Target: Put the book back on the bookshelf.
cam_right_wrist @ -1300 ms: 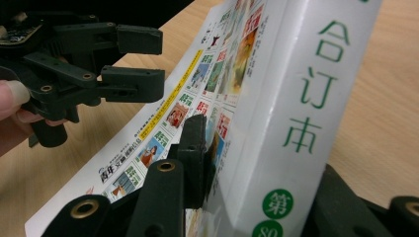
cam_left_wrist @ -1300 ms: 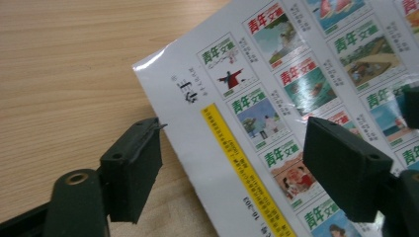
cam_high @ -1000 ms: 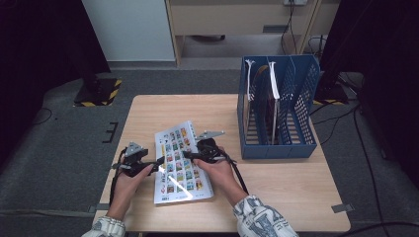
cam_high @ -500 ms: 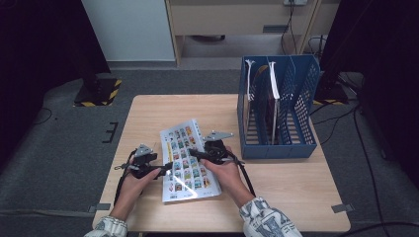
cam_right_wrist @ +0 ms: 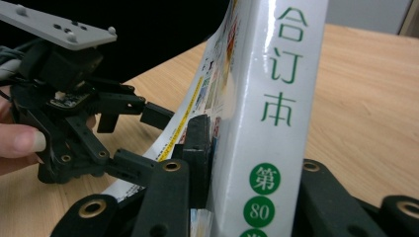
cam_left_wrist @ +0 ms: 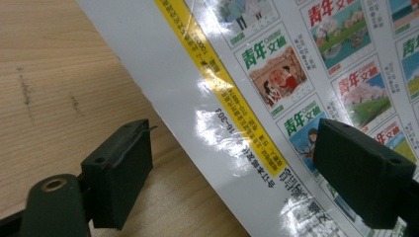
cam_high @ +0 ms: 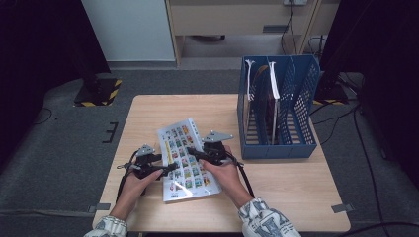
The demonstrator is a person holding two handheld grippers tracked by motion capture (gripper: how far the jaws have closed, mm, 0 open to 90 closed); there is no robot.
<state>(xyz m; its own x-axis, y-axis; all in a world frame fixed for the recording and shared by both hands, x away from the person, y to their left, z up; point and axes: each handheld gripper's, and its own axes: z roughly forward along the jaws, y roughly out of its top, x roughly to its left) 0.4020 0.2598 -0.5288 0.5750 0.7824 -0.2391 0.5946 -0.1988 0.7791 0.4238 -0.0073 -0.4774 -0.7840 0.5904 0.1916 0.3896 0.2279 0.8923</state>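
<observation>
Glossy thick magazine (cam_high: 187, 158) with a grid of small colourful covers lies near the front edge of the pale wood-grain table (cam_high: 148, 113). Right gripper (cam_right_wrist: 247, 163) clamps its white spine, black blocky pads on both faces. Left gripper (cam_left_wrist: 237, 177) has jaws wide apart, straddling the magazine's left edge, not pressing. Farther back right: blue perforated plastic file rack (cam_high: 276, 108), upright dividers.

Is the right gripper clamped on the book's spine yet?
Yes. The right gripper has its jaws on either side of the book at the spine, pads pressed against it, with that edge raised off the table.
</observation>
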